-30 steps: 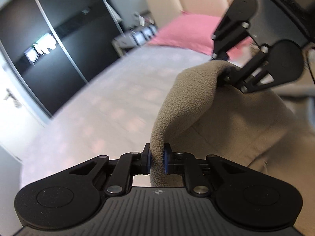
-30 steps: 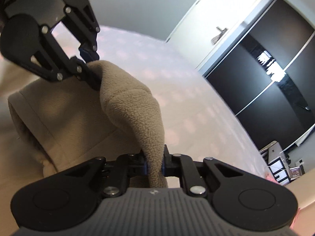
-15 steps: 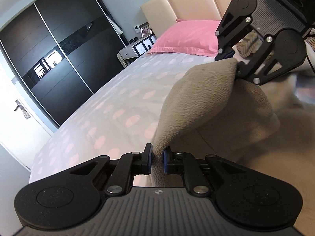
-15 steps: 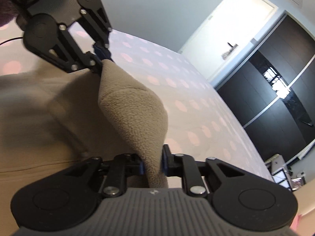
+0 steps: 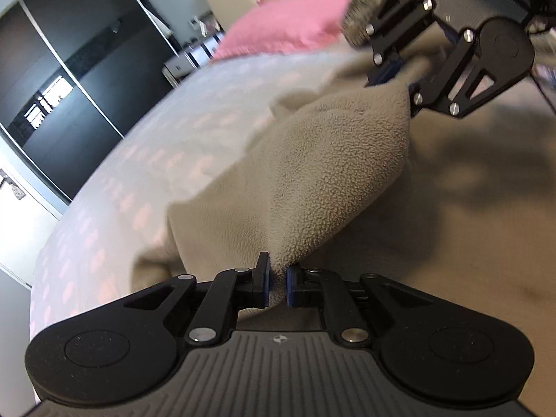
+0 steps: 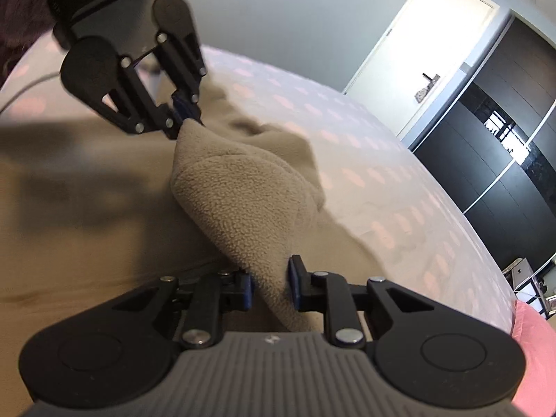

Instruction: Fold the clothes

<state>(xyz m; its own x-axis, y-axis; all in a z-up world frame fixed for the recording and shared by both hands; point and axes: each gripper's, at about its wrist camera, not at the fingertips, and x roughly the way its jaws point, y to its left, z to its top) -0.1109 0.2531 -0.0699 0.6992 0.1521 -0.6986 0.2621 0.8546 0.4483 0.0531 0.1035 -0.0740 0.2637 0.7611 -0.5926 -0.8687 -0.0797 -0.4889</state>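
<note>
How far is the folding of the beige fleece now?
Done: nothing clearly; no finished fold shows. In hand: the left tool and the right tool each pinch one end of a fleece edge, raised over the rest lying on the bed. Left: lay this edge down, release, make further folds.

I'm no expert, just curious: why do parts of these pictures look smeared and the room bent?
Left wrist view: the pink pillow and spotted bedspread are blurred, while the fleece near the left gripper is crisp. Right wrist view: the far cloth and its shadows look soft, and the door and wardrobe lean and curve from the fisheye lens.
</note>
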